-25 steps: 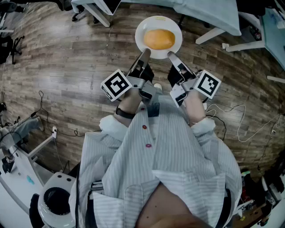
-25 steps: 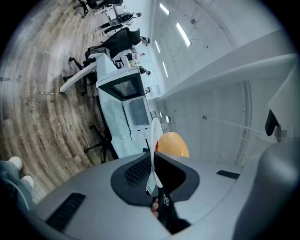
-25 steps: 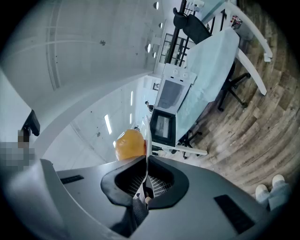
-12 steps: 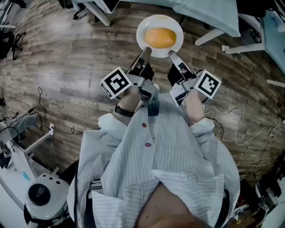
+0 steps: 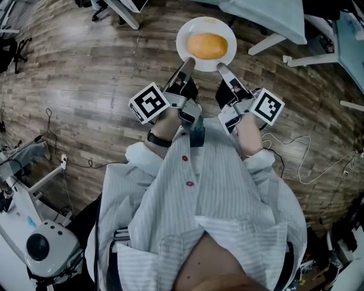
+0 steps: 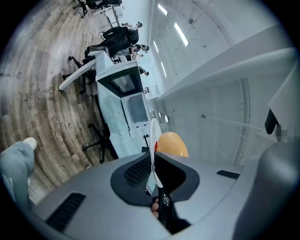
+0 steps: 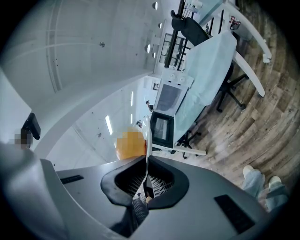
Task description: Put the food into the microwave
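Observation:
A white plate (image 5: 184, 35) with an orange-yellow round food (image 5: 207, 45) on it hangs level above the wooden floor, ahead of the person. My left gripper (image 5: 189, 62) is shut on the plate's near-left rim, and my right gripper (image 5: 219, 67) is shut on its near-right rim. In the left gripper view the plate's edge (image 6: 152, 138) runs between the pads of my left gripper (image 6: 153, 161), with the food (image 6: 171, 144) behind it. In the right gripper view the plate's edge (image 7: 147, 136) sits in my right gripper (image 7: 146, 171). A dark-doored microwave (image 7: 161, 129) stands ahead on a covered table.
A table with a pale blue cover (image 5: 267, 16) and white legs (image 5: 267, 44) stands ahead on the right. Cables (image 5: 307, 165) trail over the floor on the right. A white round device (image 5: 48, 247) sits at the lower left. Office chairs (image 6: 101, 140) stand by the table.
The plate and both grippers have crept up the picture, grips unchanged. The floor and the white round device at lower left have slid left and down.

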A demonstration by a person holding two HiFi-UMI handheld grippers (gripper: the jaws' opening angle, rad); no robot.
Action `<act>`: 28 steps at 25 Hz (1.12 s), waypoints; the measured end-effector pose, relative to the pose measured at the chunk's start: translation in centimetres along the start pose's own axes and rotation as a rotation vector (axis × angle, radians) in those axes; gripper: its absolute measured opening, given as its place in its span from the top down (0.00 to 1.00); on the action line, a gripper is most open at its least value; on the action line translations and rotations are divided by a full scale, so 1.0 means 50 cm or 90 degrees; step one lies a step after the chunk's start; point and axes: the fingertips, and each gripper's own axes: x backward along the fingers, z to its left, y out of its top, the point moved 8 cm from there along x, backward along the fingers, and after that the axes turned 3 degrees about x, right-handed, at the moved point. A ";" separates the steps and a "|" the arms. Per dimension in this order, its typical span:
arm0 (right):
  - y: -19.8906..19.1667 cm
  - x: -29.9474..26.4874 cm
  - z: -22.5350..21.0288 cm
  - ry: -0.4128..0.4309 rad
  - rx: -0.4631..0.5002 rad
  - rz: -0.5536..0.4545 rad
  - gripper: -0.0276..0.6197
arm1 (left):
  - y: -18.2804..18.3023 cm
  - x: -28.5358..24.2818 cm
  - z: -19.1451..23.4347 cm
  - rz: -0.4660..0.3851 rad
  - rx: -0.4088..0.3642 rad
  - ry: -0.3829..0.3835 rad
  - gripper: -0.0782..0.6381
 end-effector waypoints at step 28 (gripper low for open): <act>0.169 -0.214 -0.033 -0.010 -0.010 -0.049 0.90 | 0.197 -0.229 0.012 0.042 -0.003 -0.016 0.85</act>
